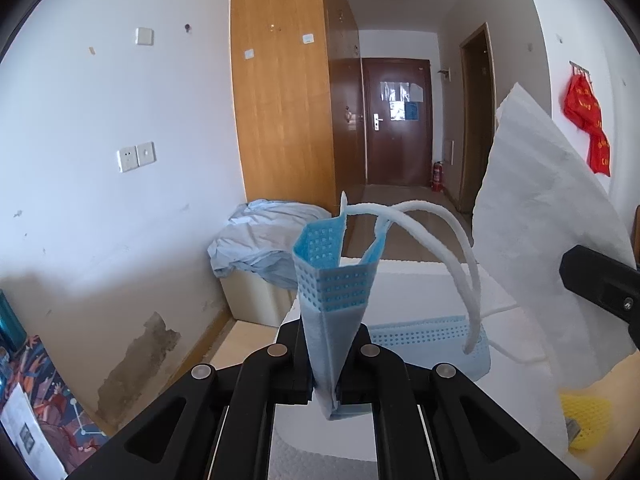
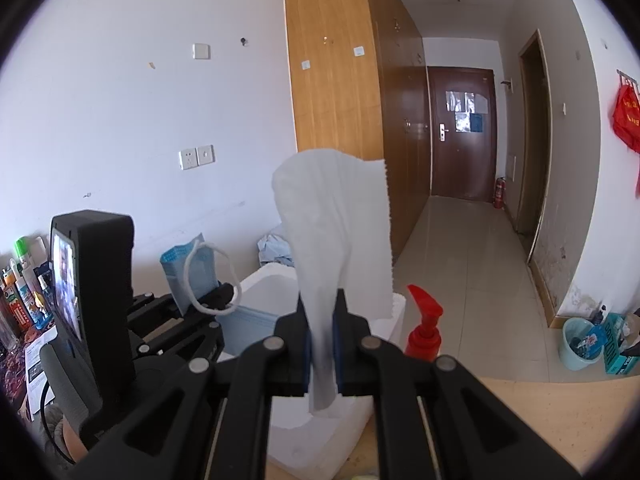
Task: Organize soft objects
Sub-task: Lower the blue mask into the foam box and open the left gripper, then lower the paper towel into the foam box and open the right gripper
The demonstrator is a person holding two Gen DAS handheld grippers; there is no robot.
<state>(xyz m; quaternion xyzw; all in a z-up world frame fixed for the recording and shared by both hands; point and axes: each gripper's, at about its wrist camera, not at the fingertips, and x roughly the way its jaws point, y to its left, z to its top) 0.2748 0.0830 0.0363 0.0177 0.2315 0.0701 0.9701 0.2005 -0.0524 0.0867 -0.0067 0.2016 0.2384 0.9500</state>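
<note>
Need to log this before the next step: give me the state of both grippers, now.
Left gripper: shut on the blue face mask.
Right gripper: shut on the white paper towel.

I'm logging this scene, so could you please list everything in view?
Pleated blue face mask: one, blue with white loops, clamped upright in left gripper.
Second blue mask: one, lying in the box.
White foam box: one, on the table below both grippers.
White paper towel sheet: one, held up by right gripper.
Red pump bottle: one, right of box.
Yellow foam net: one, on table.
Left gripper: black, shut.
Right gripper: black, shut.
</note>
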